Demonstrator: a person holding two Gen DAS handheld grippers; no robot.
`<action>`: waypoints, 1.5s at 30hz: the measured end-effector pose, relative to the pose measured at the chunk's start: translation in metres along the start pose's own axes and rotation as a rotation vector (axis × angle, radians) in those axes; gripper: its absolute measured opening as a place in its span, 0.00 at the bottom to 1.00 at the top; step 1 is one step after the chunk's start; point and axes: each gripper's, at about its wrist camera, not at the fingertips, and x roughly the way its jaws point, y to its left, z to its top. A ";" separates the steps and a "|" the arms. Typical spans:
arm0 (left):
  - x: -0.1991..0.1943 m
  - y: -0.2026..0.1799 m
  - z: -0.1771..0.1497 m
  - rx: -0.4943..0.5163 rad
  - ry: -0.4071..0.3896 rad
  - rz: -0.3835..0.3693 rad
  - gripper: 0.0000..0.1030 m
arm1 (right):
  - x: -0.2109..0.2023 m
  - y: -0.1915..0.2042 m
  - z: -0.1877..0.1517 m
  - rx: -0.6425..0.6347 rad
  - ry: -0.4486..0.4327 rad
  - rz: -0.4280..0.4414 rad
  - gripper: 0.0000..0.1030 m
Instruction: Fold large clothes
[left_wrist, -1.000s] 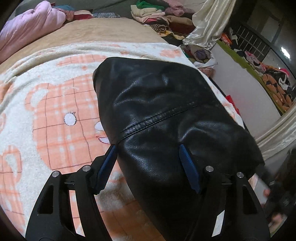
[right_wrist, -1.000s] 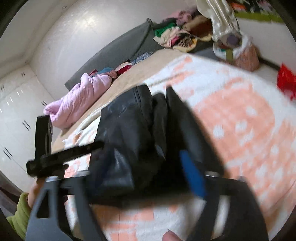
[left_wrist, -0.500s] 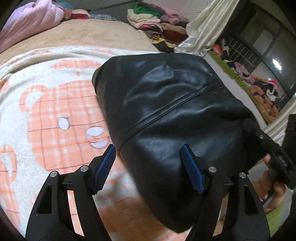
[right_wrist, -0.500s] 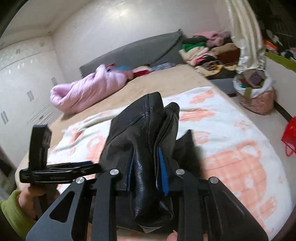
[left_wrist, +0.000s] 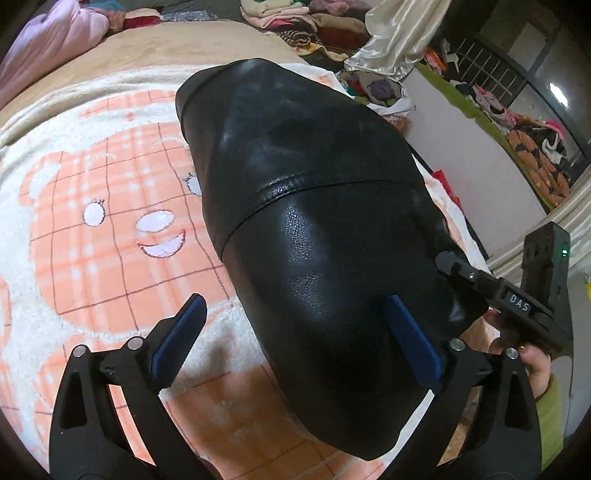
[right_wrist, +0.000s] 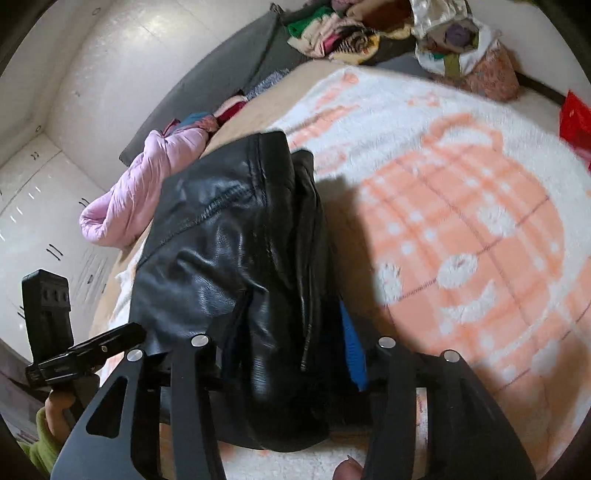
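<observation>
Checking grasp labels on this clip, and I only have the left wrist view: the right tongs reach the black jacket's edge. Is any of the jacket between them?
Observer: Yes. The right wrist view shows the jacket's folded side between the right tongs, whose jaws are opening. I cannot tell whether the pads press it.
Operator: Anything on that side I can't see?
Observer: What looks like a zipper runs along the stacked layers, on the side toward the bear blanket.

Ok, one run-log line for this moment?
stage: release | left gripper: opening, empty | right gripper: opening around black leather jacket | blanket
</observation>
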 end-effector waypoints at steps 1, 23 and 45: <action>0.001 0.000 0.000 -0.001 0.003 -0.001 0.89 | 0.003 -0.006 -0.003 0.031 0.014 0.022 0.43; -0.006 0.021 -0.003 0.051 -0.021 0.072 0.92 | -0.026 0.048 -0.016 0.125 -0.134 0.020 0.90; -0.007 0.017 -0.016 0.066 -0.015 0.048 0.91 | 0.058 0.041 0.036 -0.025 -0.034 -0.140 0.36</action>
